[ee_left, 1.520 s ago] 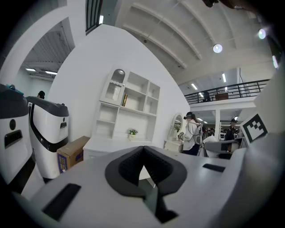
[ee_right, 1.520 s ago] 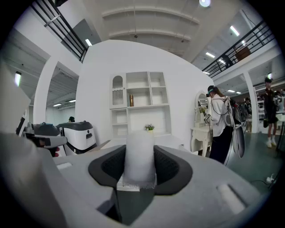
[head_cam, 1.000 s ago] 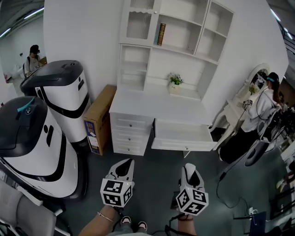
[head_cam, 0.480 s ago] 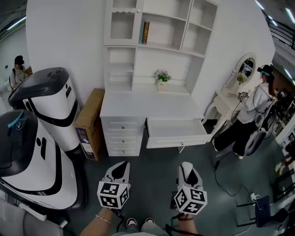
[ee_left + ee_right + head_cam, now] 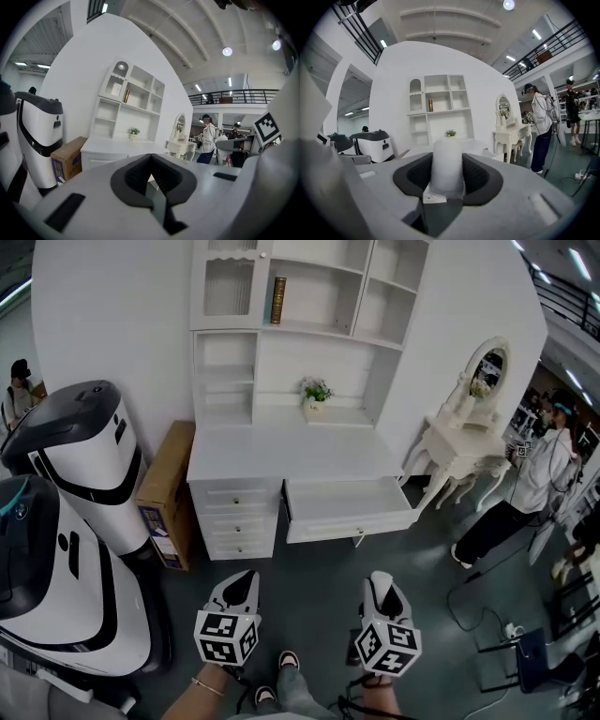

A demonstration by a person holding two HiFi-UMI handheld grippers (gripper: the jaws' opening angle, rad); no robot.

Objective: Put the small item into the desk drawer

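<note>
White frosted cylinder (image 5: 447, 161) sits clamped in the right gripper (image 5: 381, 581); the left gripper (image 5: 150, 160) is closed, empty.

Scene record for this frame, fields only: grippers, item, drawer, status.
right gripper: closed on a white cylinder, upright between its jaws
left gripper: jaws together, empty
desk drawer: open, pulled out of the white desk
gripper position: both out in front of the desk, short of the drawer
desk top: potted plant at the back
status: cylinder not yet in the drawer
</note>
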